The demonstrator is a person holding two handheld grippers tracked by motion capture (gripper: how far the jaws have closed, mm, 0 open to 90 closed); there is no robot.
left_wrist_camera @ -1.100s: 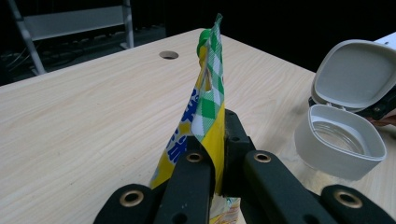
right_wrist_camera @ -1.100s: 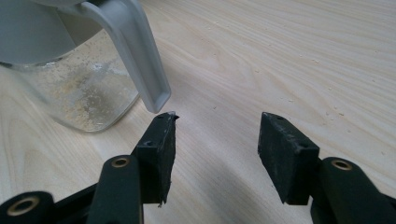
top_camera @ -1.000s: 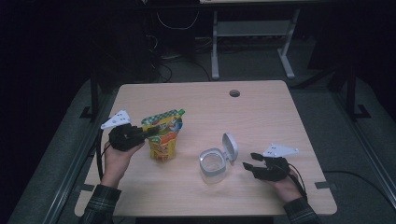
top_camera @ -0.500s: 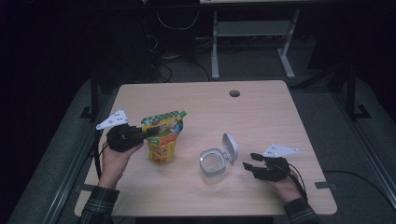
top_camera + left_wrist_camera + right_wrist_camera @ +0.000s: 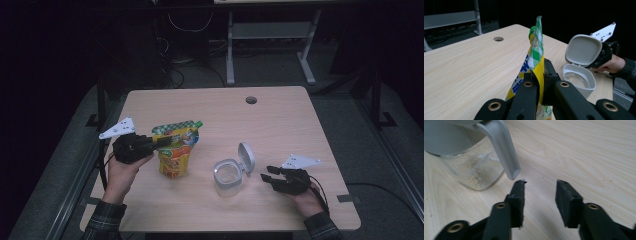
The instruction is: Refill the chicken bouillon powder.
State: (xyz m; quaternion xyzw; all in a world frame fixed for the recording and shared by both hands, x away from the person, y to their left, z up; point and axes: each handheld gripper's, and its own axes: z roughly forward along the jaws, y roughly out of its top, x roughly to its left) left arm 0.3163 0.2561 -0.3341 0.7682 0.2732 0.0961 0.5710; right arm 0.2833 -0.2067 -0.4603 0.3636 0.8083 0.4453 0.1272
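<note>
Here the left gripper (image 5: 150, 144) comes in from the left side of the surface (image 5: 280, 125), held level by a hand (image 5: 120, 172) whose plaid-sleeved forearm enters from the bottom edge; its fingers (image 5: 529, 92) are clamped on the edge of the yellow pouch (image 5: 175, 150), which stands upright on the left half of the surface with its green checked top and green cap uppermost. In the left gripper view the pouch's seam rises straight up between the two black fingers. The right gripper (image 5: 267, 176) lies low and level near the front right corner, its hand (image 5: 307, 202) behind it, pointing toward the clear jar (image 5: 227, 176), which stands in the middle front of the surface with its grey hinged lid (image 5: 246, 158) tipped up and open. Its fingers (image 5: 517, 197) stand apart with nothing between them and have just been closing; the lid's grey tab (image 5: 506, 157) hangs just above and beside one fingertip. The surface is pale wood with a round cable hole (image 5: 251, 100) near its far edge. Beyond it the room is dark, with a white-legged frame (image 5: 270, 45) and loose cables (image 5: 185, 50) on the floor.
</note>
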